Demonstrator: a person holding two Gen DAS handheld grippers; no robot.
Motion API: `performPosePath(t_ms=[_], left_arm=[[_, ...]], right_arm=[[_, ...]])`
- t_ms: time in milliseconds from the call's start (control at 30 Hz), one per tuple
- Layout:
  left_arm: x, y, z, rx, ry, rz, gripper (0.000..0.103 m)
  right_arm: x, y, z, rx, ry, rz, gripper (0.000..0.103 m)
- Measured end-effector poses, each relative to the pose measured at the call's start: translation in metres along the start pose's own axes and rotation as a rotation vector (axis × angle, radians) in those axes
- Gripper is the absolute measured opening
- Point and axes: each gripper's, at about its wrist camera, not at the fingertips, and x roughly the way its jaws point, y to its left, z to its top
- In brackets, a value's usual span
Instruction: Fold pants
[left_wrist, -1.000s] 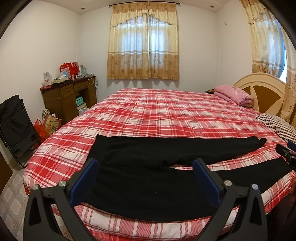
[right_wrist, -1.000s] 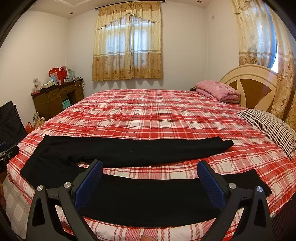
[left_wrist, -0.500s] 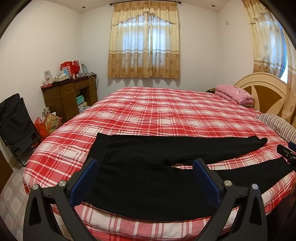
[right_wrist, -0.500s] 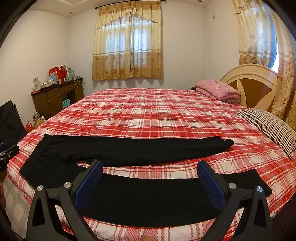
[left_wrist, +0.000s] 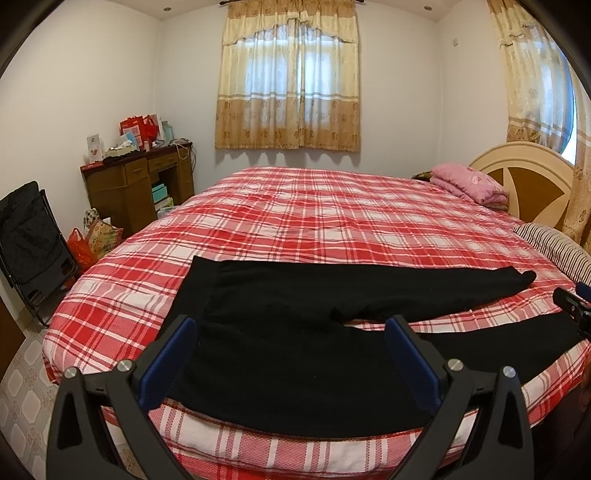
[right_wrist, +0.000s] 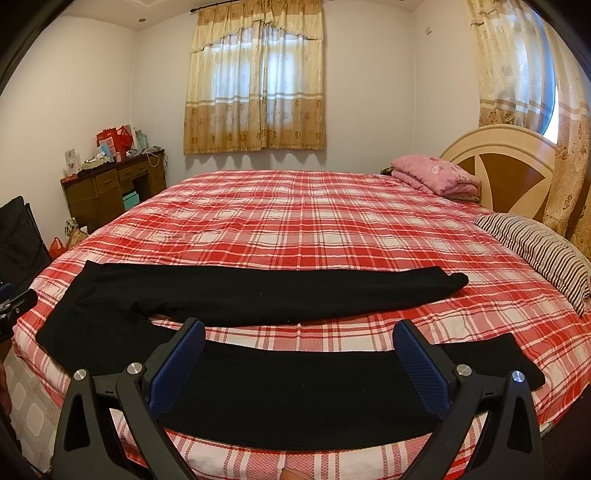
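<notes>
Nothing much moves: both grippers hang open and empty. My left gripper (left_wrist: 291, 354) and right gripper (right_wrist: 299, 354) wait over the black pants (right_wrist: 258, 295), flat on the bed (right_wrist: 332, 221) at 6 o'clock. No fold is made yet.

Black pants (left_wrist: 295, 332) lie flat on the red plaid bedspread (left_wrist: 332, 221), legs spread apart toward the right. The left gripper (left_wrist: 291, 354) hangs above the waist end, jaws wide apart, holding nothing. The right gripper (left_wrist: 570, 306) pokes in at the far right edge.

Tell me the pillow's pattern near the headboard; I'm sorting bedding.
Dark and light stripes on the pillow; right wrist view.
</notes>
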Motion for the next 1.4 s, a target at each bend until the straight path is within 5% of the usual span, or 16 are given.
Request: performPosePath(t_ms=[233,500,800,967,1033,1133,1400], left_arm=[[0.036,0.027,0.006,0.04,0.043,0.063,0.103],[0.117,0.115,0.034,0.045,0.154,0.183,0.103],[0.205,0.124,0.05,0.065,0.28,0.111,0.102],[0.252,0.132,0.053,0.058,0.379,0.071,0.088],[0.263,0.137,0.051,0.049,0.421,0.048,0.073],[0.271,0.143,0.045,0.042,0.465,0.003,0.062],[0.275,0.141,0.048,0.116,0.474,-0.017,0.062]], right_arm=[[0.013,-0.002,-0.006,-0.001,0.026,-0.011,0.102],[0.043,0.006,-0.027,-0.026,0.111,-0.003,0.102],[0.066,0.003,-0.041,-0.004,0.17,0.033,0.102],[0.077,-0.011,-0.043,0.022,0.199,0.02,0.102],[0.08,-0.02,-0.04,0.024,0.197,0.015,0.101],[0.092,-0.041,-0.031,0.048,0.229,0.036,0.07],[0.141,-0.145,0.007,0.204,0.281,-0.05,0.048]])
